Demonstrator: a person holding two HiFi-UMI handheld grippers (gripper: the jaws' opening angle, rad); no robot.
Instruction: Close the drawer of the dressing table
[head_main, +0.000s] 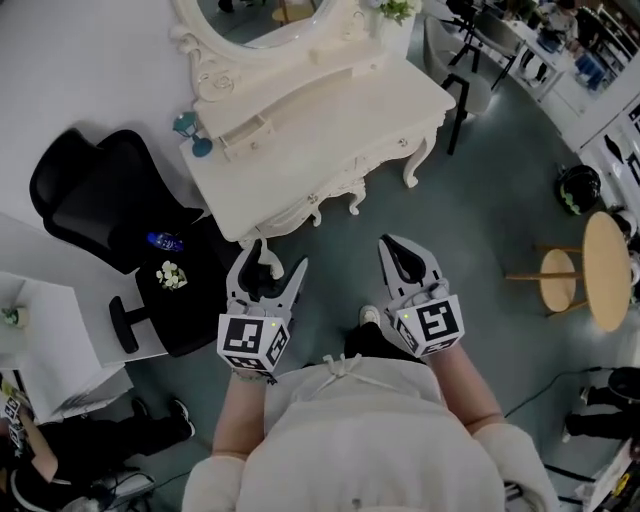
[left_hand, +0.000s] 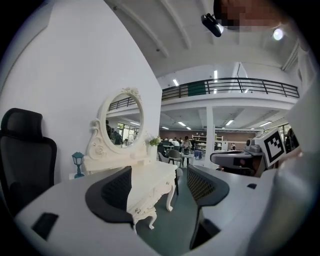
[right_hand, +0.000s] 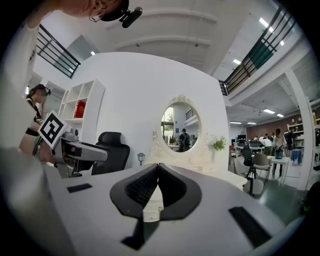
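Note:
The white dressing table (head_main: 330, 130) with its oval mirror stands against the wall ahead of me, and its front drawers look flush with the carved front. Both grippers hover above the floor, a short way in front of the table and touching nothing. My left gripper (head_main: 272, 263) is open with nothing between its fingers; in the left gripper view the table (left_hand: 150, 182) shows through the gap of this gripper (left_hand: 157, 189). My right gripper (head_main: 392, 245) is shut on nothing. In the right gripper view its pads meet at the gripper (right_hand: 159, 167), with the table (right_hand: 210, 162) beyond.
A black office chair (head_main: 100, 195) stands left of the table, with a blue bottle (head_main: 165, 241) on a dark seat beside it. A small teal lamp (head_main: 190, 135) sits at the table's left end. At the right stands a round wooden stool (head_main: 606, 270). A person sits at bottom left.

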